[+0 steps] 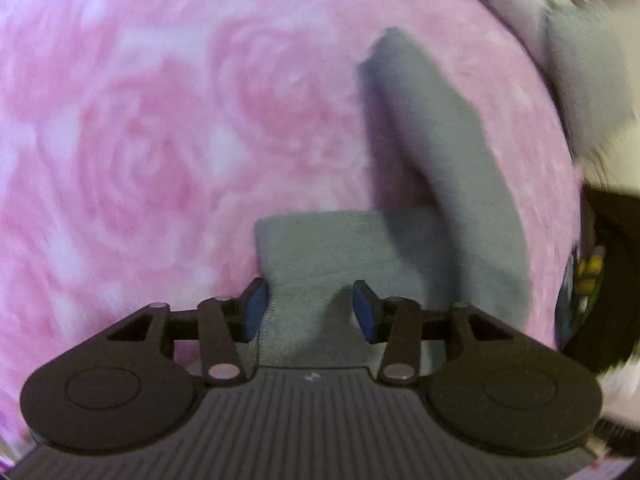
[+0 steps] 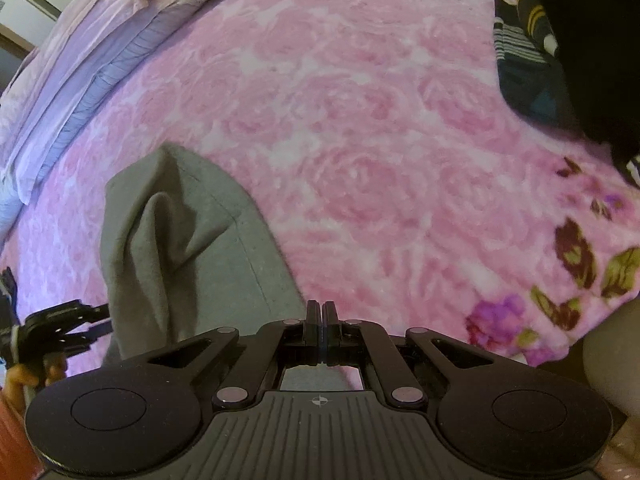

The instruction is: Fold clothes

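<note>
A grey garment is seen lying on a pink rose-print blanket, partly bunched, w/ one long part stretched away across the blanket. The left gripper is held wide apart, blue pads either side of a garment edge, not closed on it. The right gripper is pressed fully together at the garment's right edge; whether cloth is pinched can't be told. Folded lilac bedding is seen at far left, dark striped clothing at far right.
</note>
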The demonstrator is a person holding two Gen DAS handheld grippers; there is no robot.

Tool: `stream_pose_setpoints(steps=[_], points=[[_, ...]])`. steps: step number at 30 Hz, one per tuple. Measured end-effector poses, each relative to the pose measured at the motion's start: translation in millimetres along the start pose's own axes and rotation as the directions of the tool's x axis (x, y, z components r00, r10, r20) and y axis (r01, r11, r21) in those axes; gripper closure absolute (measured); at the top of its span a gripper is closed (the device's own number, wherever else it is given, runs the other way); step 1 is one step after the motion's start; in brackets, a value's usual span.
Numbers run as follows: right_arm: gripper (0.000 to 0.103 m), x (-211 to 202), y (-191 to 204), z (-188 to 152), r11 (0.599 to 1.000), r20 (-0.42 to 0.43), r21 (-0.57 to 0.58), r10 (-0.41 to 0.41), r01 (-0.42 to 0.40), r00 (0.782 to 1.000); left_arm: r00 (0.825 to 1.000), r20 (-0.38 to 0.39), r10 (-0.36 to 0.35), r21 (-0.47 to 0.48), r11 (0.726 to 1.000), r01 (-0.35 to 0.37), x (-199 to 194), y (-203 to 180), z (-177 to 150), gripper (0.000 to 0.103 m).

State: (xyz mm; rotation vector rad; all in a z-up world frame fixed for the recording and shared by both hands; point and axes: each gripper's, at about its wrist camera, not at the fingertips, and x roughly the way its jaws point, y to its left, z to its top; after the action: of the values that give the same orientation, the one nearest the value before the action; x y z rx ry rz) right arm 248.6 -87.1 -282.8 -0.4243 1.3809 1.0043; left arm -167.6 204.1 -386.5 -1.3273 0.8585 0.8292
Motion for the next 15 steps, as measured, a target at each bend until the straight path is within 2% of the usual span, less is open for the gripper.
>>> stream_pose_setpoints(steps=[1,2,4,5,7,9,11,12,13,15], points=[[0.103,0,1,1,1.000,0.002,0.005,0.001,-0.001,1.000,1.000,0.018,0.018,-0.043,0.999,-0.017,-2,3,0,0.082],[0.103,1,2,4,1.000,0.005,0.005,0.007,-0.007,1.000,0.998,0.056,0.022,-0.052,0.998,-0.020,-10,3,0,0.098],[0.103,5,10,12,1.000,0.002,-0.011,0.019,-0.019,1.000,0.986,0.168,0.007,0.003,1.000,-0.007,-39,-5,1,0.099],[0.103,8,16,19,0.999,0.001,-0.032,0.027,-0.027,1.000,0.971,0.239,0.009,0.049,0.999,-0.022,-59,-12,3,0.099],[0.103,14,33,36,0.996,0.026,-0.071,0.058,-0.056,0.998,0.922,0.388,0.004,0.126,0.990,-0.057,-108,-24,10,0.099],[0.103,21,55,56,0.987,0.031,-0.136,0.094,-0.089,0.995,0.857,0.515,0.007,0.162,0.981,-0.105,-158,-25,15,0.099],[0.103,31,84,78,0.969,0.031,-0.207,0.144,-0.134,0.989,0.788,0.612,0.062,0.176,0.961,-0.212,-194,-18,15,0.099],[0.103,37,99,88,0.957,0.029,-0.243,0.168,-0.156,0.985,0.763,0.636,0.117,0.161,0.946,-0.280,-204,-10,14,0.099],[0.103,43,115,98,0.946,0.025,-0.274,0.189,-0.175,0.982,0.764,0.628,0.148,0.137,0.946,-0.295,-208,3,14,0.099],[0.103,64,152,117,0.917,-0.003,-0.335,0.229,-0.217,0.973,0.790,0.564,0.242,0.047,0.945,-0.324,-198,39,15,0.099]])
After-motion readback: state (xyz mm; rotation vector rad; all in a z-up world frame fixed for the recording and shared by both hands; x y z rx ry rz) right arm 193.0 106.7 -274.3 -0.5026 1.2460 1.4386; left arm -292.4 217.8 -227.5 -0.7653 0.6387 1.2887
